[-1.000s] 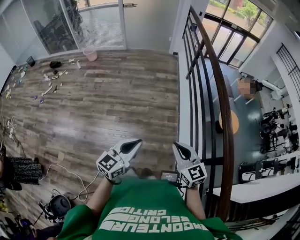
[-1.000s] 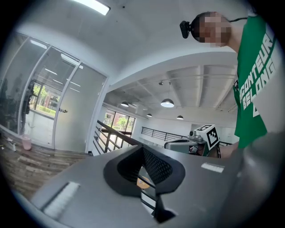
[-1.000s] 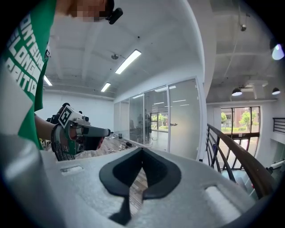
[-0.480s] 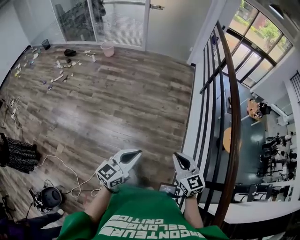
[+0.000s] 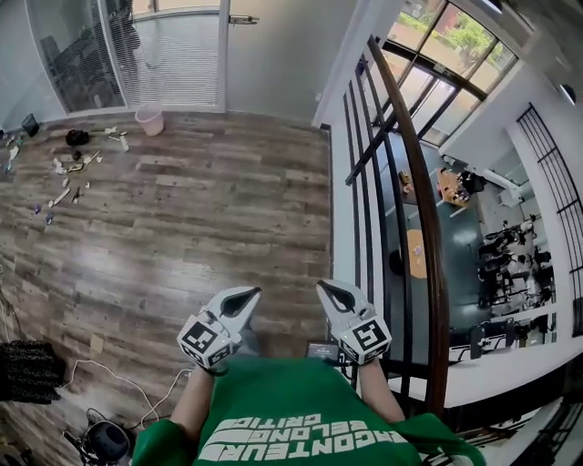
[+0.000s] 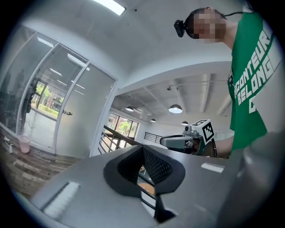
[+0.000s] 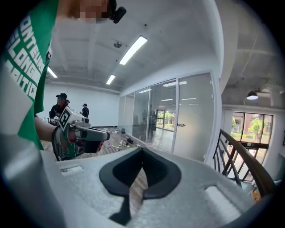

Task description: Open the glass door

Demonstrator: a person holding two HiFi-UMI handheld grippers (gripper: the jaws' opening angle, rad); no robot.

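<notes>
The glass door (image 5: 194, 55) stands shut at the far end of the wooden floor, its handle (image 5: 241, 19) at the right edge of its pane. Both grippers are held close to the person's waist, far from the door. My left gripper (image 5: 237, 299) is shut with nothing in it, and so is my right gripper (image 5: 332, 293). In the left gripper view the shut jaws (image 6: 143, 150) point toward the door (image 6: 42, 111) and the railing. The right gripper view shows the closed jaws (image 7: 141, 152) below the door (image 7: 192, 116) and its handle (image 7: 180, 125).
A dark railing (image 5: 414, 191) runs along the right, with a drop to a lower floor beyond. A pink bin (image 5: 148, 118) and scattered small items (image 5: 68, 164) lie near the glass wall. Cables (image 5: 109, 387) trail at lower left. Two people (image 7: 60, 106) stand far off.
The head view has swung, so the door handle sits further left in the picture than half a second ago. Both grippers stay shut near the waist.
</notes>
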